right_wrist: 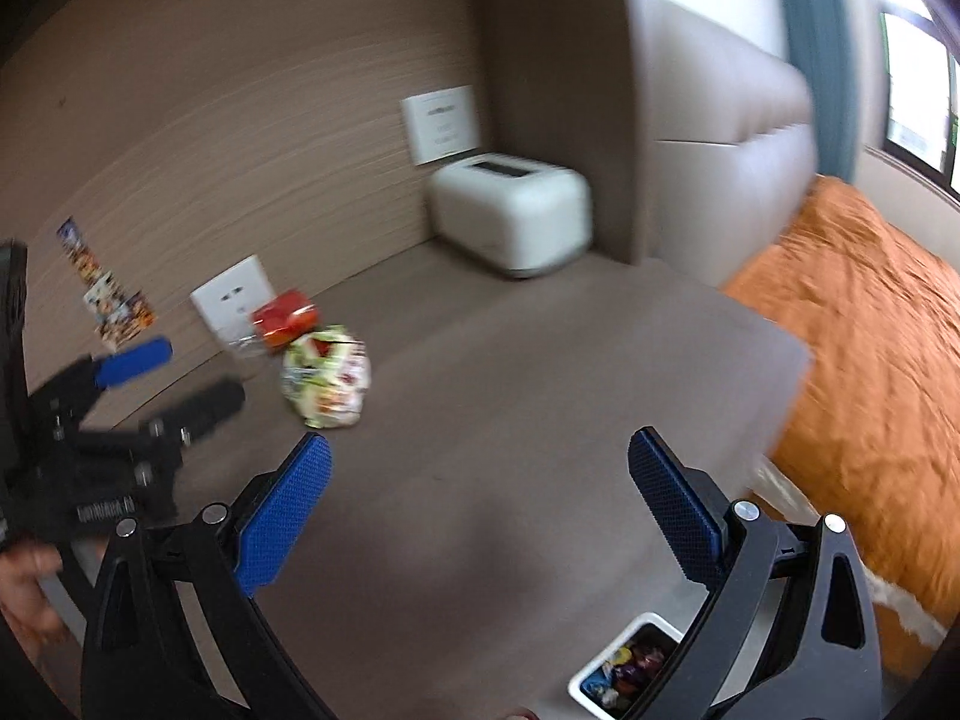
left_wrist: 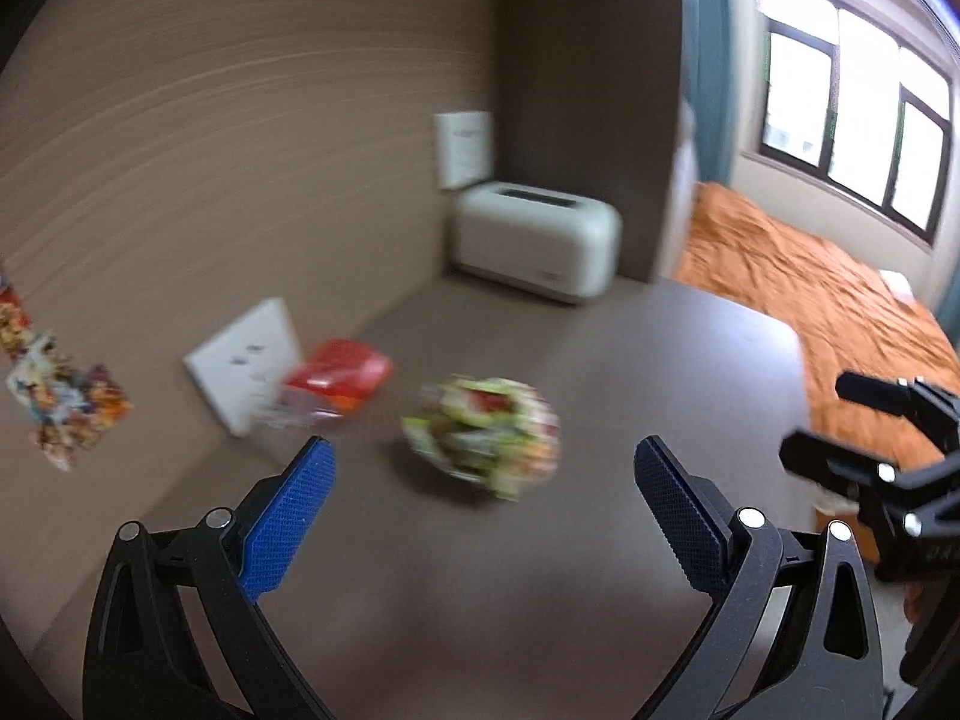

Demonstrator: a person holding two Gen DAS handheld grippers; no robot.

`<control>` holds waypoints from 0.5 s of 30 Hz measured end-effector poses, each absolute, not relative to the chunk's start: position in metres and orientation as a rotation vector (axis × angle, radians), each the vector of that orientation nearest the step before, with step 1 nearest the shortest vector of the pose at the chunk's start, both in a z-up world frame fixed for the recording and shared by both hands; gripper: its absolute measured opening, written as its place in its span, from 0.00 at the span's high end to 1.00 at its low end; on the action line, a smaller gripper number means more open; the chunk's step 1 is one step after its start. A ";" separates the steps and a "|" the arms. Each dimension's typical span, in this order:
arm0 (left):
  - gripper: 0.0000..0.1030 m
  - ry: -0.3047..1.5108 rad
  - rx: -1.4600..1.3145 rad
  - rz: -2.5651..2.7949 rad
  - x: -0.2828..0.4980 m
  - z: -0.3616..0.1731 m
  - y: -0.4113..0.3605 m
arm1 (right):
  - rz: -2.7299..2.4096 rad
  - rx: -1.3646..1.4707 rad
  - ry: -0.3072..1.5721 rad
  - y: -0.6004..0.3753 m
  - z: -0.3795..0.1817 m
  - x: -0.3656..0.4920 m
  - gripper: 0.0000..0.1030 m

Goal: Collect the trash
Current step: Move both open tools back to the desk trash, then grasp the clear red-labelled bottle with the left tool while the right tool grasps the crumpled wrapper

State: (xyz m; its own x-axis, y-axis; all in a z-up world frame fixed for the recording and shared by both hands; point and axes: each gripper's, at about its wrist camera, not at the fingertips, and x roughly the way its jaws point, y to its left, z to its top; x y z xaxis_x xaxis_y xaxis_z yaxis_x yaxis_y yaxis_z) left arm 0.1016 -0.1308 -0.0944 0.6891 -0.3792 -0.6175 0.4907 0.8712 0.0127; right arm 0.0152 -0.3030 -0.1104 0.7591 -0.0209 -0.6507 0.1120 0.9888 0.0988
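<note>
- Trash on counter (left_wrist: 600,360): crumpled green wrapper (left_wrist: 483,435) lying near mid-surface; red packet (left_wrist: 339,375) just beyond and to its left, against white wall socket (left_wrist: 246,360).
- Left tongs (left_wrist: 483,468): spread wide, empty, aimed straight at crumpled green wrapper, which sits ahead between the blue pads (left_wrist: 294,516), not yet touched.
- Right tongs (right_wrist: 480,462): spread wide, empty, over bare counter; crumpled green wrapper well off to the left and farther ahead.
- Nearer side, by judgement: left. Short forward advance and closure likely sufficient.
- Long axis of crumpled green wrapper: none evident; roughly ball-shaped, so approach angle probably not critical.
- White bin (right_wrist: 630,666) with coloured scraps inside: low in right wrist view, partly behind right tongs frame, cut off.
- Hard to make out: motion blur over both views; print on wrappers unreadable; contact between red packet and crumpled green wrapper not determinable.
- White toaster (left_wrist: 534,240) in far corner, well apart from trash.
</note>
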 end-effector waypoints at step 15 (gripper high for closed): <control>0.05 0.820 0.193 -0.419 0.235 -0.157 -0.082 | 0.064 -0.040 0.851 -0.221 -0.166 0.125 0.04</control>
